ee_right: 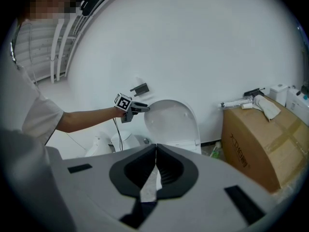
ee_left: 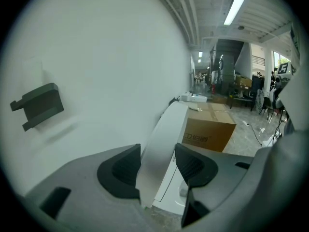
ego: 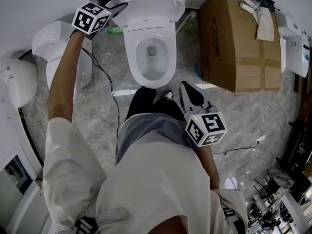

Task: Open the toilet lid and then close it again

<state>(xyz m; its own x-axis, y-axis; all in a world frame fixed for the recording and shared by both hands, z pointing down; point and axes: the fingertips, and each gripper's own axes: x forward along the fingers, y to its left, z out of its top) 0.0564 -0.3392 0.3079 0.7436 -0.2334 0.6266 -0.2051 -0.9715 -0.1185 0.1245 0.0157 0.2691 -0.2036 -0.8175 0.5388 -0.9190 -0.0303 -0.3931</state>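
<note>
**Entry: toilet lid, raised, held at its edge by the left gripper**

Item 1. Toilet lid (ego: 153, 1): white and upright, standing at the back of the open toilet bowl (ego: 151, 57) and close to the wall (ego: 39, 4). Judged to be at the top of its swing, with the opening half done and the closing not yet begun.

Item 2. Left gripper (ego: 114, 3): arm stretched forward to the lid's left rim. In the left gripper view the lid (ee_left: 159, 149) runs edge-on through the gap, one face toward each of the pads (ee_left: 120, 170). The jaws are drawn in on it. The left pad looks to touch, but contact on the right pad is harder to confirm at this angle. An edge grip probably suits a thin panel, letting it be steered down rather than dropped.

Item 3. Right gripper (ego: 187, 89): held low by the person's waist, well apart from the toilet. Its jaws are pressed together with nothing between them. It is judged idle, since one gripper is enough for a hinged lid.

Item 4. Cardboard box (ego: 239, 43): stands on the floor to the right of the toilet, clear of the lid's path.
</note>
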